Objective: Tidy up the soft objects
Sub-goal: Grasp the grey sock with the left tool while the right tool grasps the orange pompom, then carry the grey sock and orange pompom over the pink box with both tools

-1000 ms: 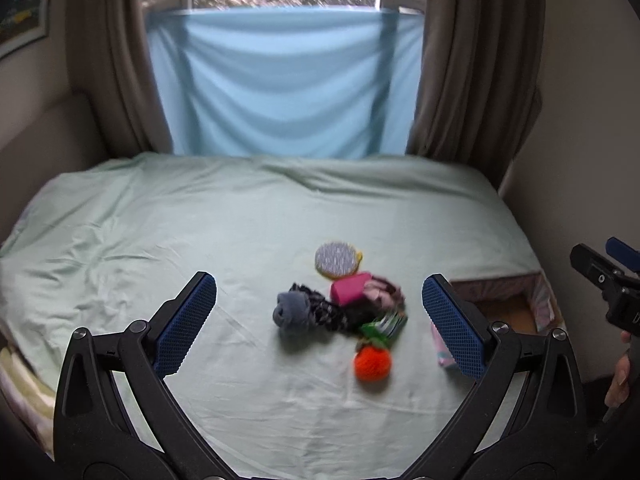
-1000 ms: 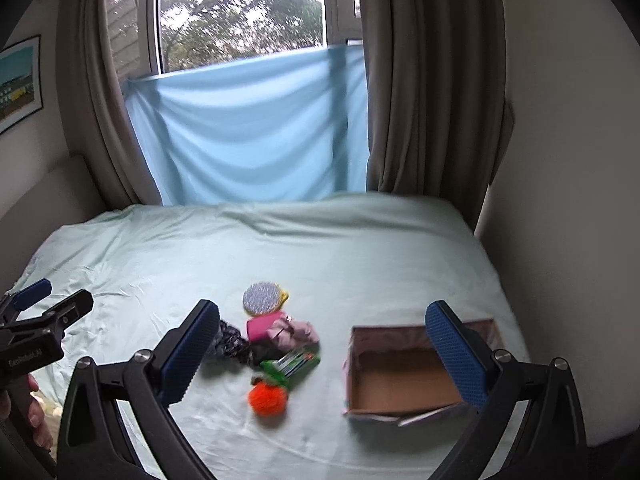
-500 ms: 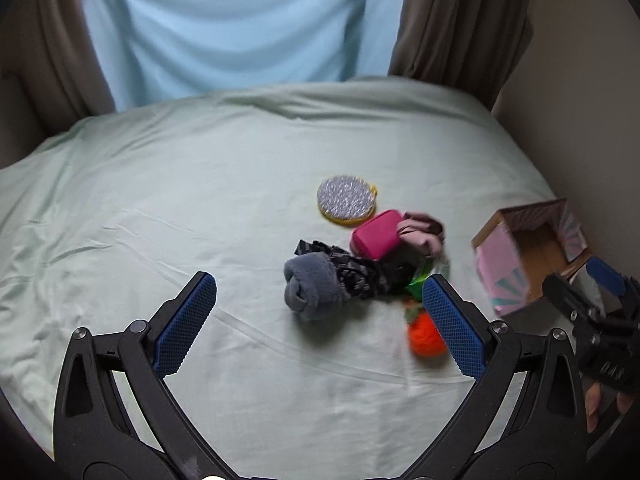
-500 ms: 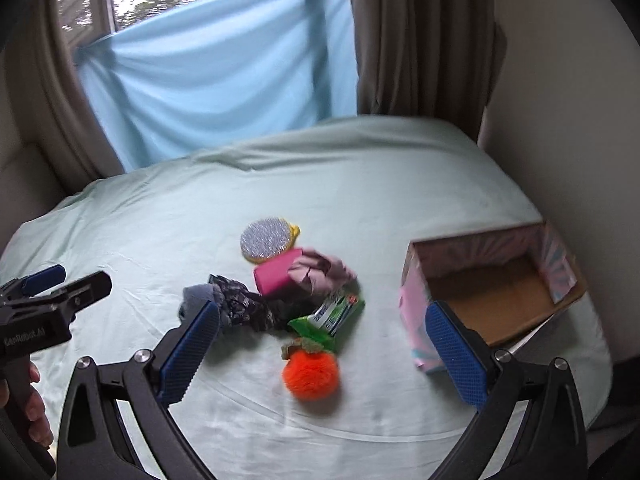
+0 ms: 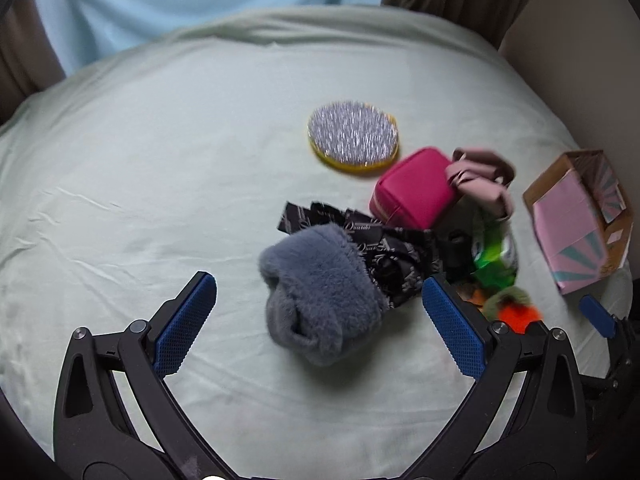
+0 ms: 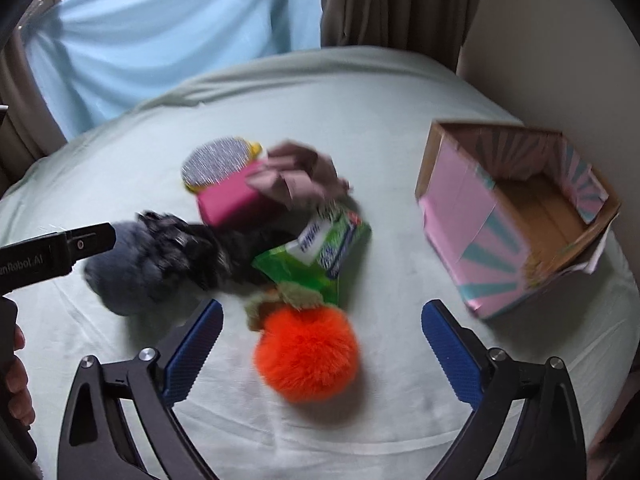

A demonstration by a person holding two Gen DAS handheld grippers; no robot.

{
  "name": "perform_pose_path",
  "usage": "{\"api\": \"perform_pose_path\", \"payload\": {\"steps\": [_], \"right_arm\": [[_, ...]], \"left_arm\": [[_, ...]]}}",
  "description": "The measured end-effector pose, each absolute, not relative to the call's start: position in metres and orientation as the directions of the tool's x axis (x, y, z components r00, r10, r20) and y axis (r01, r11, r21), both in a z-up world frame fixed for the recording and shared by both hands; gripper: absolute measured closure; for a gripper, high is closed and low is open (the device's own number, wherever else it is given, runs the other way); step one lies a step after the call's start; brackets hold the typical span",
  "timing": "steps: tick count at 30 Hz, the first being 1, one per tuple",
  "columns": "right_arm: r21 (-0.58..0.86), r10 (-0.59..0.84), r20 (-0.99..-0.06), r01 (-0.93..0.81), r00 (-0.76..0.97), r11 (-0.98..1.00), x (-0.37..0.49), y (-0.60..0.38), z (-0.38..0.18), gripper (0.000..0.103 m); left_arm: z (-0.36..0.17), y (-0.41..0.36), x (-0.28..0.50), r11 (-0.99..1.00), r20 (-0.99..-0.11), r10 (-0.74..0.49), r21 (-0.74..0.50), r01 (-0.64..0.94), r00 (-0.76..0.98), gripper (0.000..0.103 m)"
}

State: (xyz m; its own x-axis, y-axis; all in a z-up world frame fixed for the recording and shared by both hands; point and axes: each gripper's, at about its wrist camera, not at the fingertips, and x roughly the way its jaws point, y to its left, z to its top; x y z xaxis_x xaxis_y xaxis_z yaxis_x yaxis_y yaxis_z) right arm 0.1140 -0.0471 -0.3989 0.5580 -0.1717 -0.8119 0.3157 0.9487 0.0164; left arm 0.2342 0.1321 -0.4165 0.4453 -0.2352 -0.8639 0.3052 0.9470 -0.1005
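A pile of soft things lies on the pale green bed. A grey fuzzy sock sits between the open fingers of my left gripper. An orange pom-pom sits between the open fingers of my right gripper. Behind them lie a black patterned cloth, a magenta pouch, a mauve cloth, a green tissue pack and a round silver scrubber.
An open pink and teal cardboard box stands at the bed's right edge, next to the wall. Brown curtains and a blue sheet hang behind the bed. The other gripper shows at each view's edge.
Both grippers have dropped and moved forward toward the pile. The grey sock now lies between the left fingers and the orange pom-pom between the right fingers. Both stay open.
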Motion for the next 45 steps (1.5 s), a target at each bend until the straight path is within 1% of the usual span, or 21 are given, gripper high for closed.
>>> {"api": "perform_pose_path", "payload": {"steps": [2, 4, 6, 8, 10, 11, 12, 13, 14, 16, 17, 19, 24, 29, 37, 45], "right_arm": [[0.022, -0.173, -0.823, 0.335, 0.540, 0.942, 0.120, -0.049, -0.415, 0.005], [0.043, -0.156, -0.835, 0.345, 0.528, 0.938, 0.124, -0.052, -0.428, 0.011], [0.046, -0.147, -0.842, 0.341, 0.518, 0.939, 0.128, -0.051, -0.438, 0.014], [0.042, -0.141, -0.855, 0.338, 0.499, 0.940, 0.132, -0.049, -0.449, 0.019], [0.056, -0.127, -0.868, 0.349, 0.480, 0.935, 0.133, -0.050, -0.459, 0.029], [0.062, -0.122, -0.873, 0.356, 0.473, 0.933, 0.134, -0.050, -0.462, 0.031], [0.065, -0.120, -0.877, 0.362, 0.465, 0.930, 0.134, -0.051, -0.466, 0.033], [0.063, -0.122, -0.878, 0.365, 0.462, 0.929, 0.133, -0.051, -0.468, 0.038], [0.064, -0.121, -0.880, 0.367, 0.460, 0.928, 0.132, -0.051, -0.470, 0.042], [0.066, -0.120, -0.879, 0.366, 0.462, 0.928, 0.131, -0.051, -0.470, 0.054], [0.065, -0.120, -0.877, 0.363, 0.466, 0.930, 0.131, -0.051, -0.470, 0.057], [0.065, -0.117, -0.874, 0.353, 0.471, 0.933, 0.132, -0.050, -0.469, 0.065], [0.066, -0.112, -0.870, 0.337, 0.480, 0.939, 0.130, -0.049, -0.465, 0.068], [0.078, -0.100, -0.855, 0.317, 0.508, 0.945, 0.124, -0.049, -0.441, 0.068], [0.101, -0.079, -0.819, 0.278, 0.568, 0.955, 0.117, -0.059, -0.375, 0.068], [0.117, -0.047, -0.774, 0.215, 0.632, 0.970, 0.105, -0.097, -0.286, 0.068]], "left_arm": [[-0.430, 0.130, 0.240, 0.948, -0.872, -0.228, -0.097, 0.304, 0.432, 0.005], [-0.442, 0.130, 0.246, 0.947, -0.878, -0.236, -0.113, 0.300, 0.416, 0.007], [-0.451, 0.129, 0.251, 0.948, -0.883, -0.232, -0.112, 0.297, 0.408, 0.007], [-0.462, 0.128, 0.254, 0.948, -0.890, -0.231, -0.116, 0.297, 0.392, 0.010], [-0.470, 0.129, 0.256, 0.944, -0.897, -0.250, -0.141, 0.299, 0.365, 0.025], [-0.473, 0.129, 0.255, 0.941, -0.898, -0.262, -0.156, 0.300, 0.354, 0.027], [-0.474, 0.128, 0.254, 0.939, -0.898, -0.267, -0.162, 0.303, 0.349, 0.031], [-0.475, 0.126, 0.253, 0.938, -0.899, -0.270, -0.163, 0.307, 0.345, 0.037], [-0.476, 0.125, 0.252, 0.936, -0.899, -0.271, -0.163, 0.313, 0.344, 0.040], [-0.474, 0.122, 0.250, 0.934, -0.896, -0.268, -0.151, 0.324, 0.354, 0.046], [-0.473, 0.122, 0.250, 0.934, -0.896, -0.266, -0.148, 0.326, 0.354, 0.047], [-0.472, 0.122, 0.249, 0.934, -0.897, -0.266, -0.150, 0.323, 0.353, 0.049], [-0.468, 0.128, 0.245, 0.943, -0.900, -0.260, -0.158, 0.294, 0.350, 0.050], [-0.444, 0.135, 0.238, 0.950, -0.892, -0.248, -0.148, 0.274, 0.379, 0.050], [-0.372, 0.134, 0.215, 0.955, -0.860, -0.249, -0.142, 0.259, 0.446, 0.050], [-0.282, 0.094, 0.184, 0.963, -0.822, -0.242, -0.139, 0.231, 0.515, 0.050]]}}
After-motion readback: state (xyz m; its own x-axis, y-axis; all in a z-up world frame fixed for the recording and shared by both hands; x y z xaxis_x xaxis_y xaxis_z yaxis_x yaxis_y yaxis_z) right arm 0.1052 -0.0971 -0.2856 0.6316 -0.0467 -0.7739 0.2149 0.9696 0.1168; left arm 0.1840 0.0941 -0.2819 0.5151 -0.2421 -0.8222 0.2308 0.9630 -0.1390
